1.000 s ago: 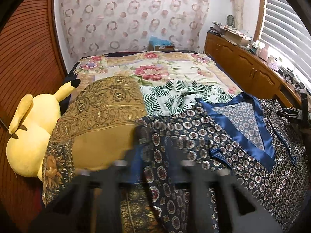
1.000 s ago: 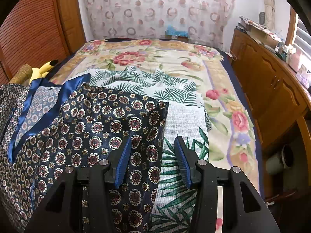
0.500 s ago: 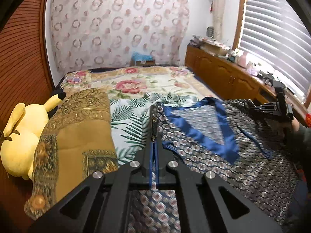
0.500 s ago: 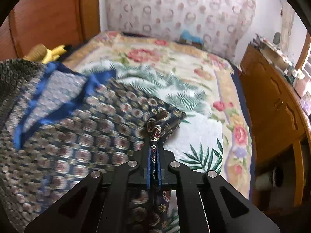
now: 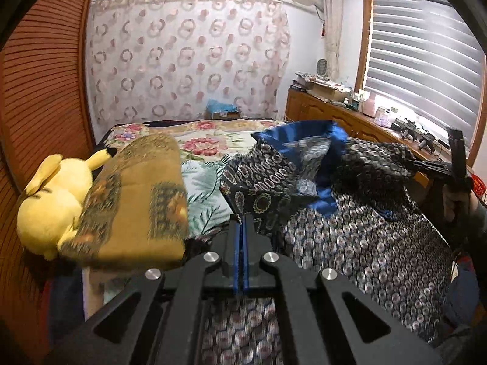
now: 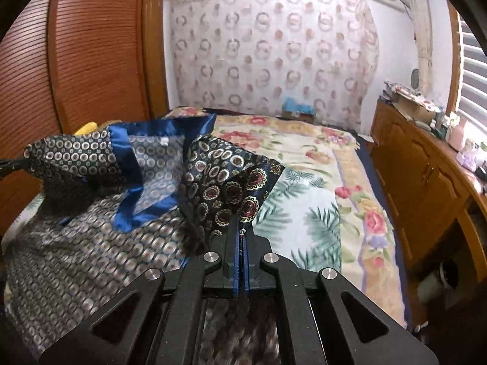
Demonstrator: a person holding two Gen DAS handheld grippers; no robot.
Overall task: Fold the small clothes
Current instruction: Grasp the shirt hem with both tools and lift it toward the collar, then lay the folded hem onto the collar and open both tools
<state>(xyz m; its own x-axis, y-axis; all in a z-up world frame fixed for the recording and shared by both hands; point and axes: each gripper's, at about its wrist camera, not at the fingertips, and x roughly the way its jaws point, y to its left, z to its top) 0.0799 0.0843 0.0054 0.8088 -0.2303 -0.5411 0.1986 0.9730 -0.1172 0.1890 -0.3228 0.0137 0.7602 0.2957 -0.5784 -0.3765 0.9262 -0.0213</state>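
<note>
both claws, left claw [image 5: 242, 222] and right claw [image 6: 242, 228], now clamp the patterned top [image 5: 350, 213], lifting its corners off the bed [image 6: 319, 182] to fold.

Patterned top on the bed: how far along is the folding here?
Done: both grips are made. The left gripper and right gripper are each shut on an edge of the patterned top. In hand: those edges are raised off the bed. Left: no fold is laid yet; its blue-trimmed neckline is open and rumpled.
</note>
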